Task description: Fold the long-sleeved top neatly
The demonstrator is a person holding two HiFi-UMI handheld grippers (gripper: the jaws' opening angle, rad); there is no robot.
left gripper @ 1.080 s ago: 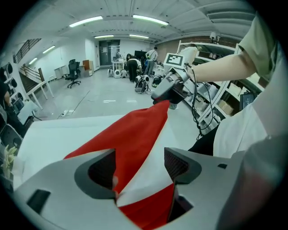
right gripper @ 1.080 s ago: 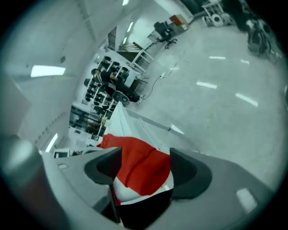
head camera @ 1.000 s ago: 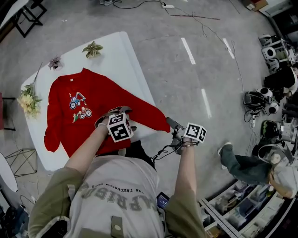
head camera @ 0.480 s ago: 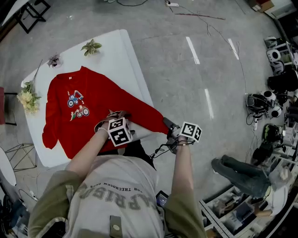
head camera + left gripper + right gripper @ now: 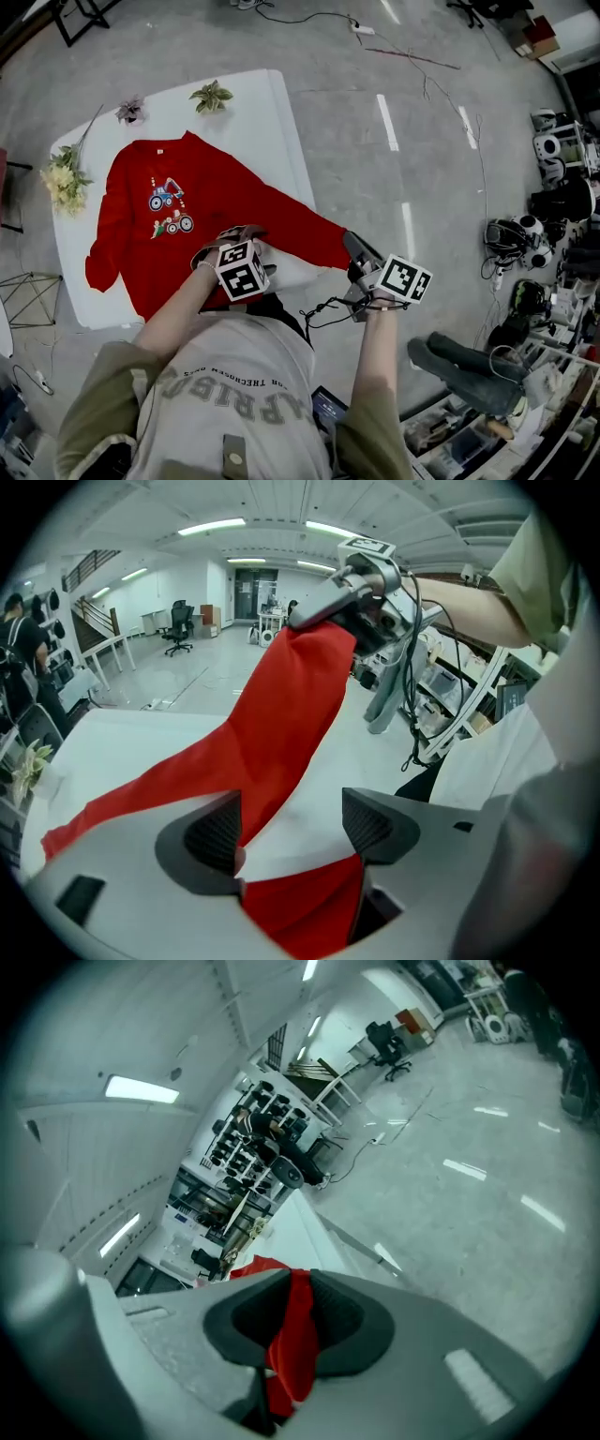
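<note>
White desk [image 5: 281,108] | top [image 5: 141,225]: soft, light, limp, best gripped at cuffs | right tongs [image 5: 352,246] just closing, pinching the sleeve [image 5: 300,230] at 4 o'clock | left tongs [image 5: 234,232] wide over the hem

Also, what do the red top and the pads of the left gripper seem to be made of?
Red top: soft knit fabric, probably cotton, matte; the lifted sleeve drapes and creases loosely. Pads of the left gripper: dark grey, matte, probably rubber or plastic; a fine grid texture shows on them.
</note>
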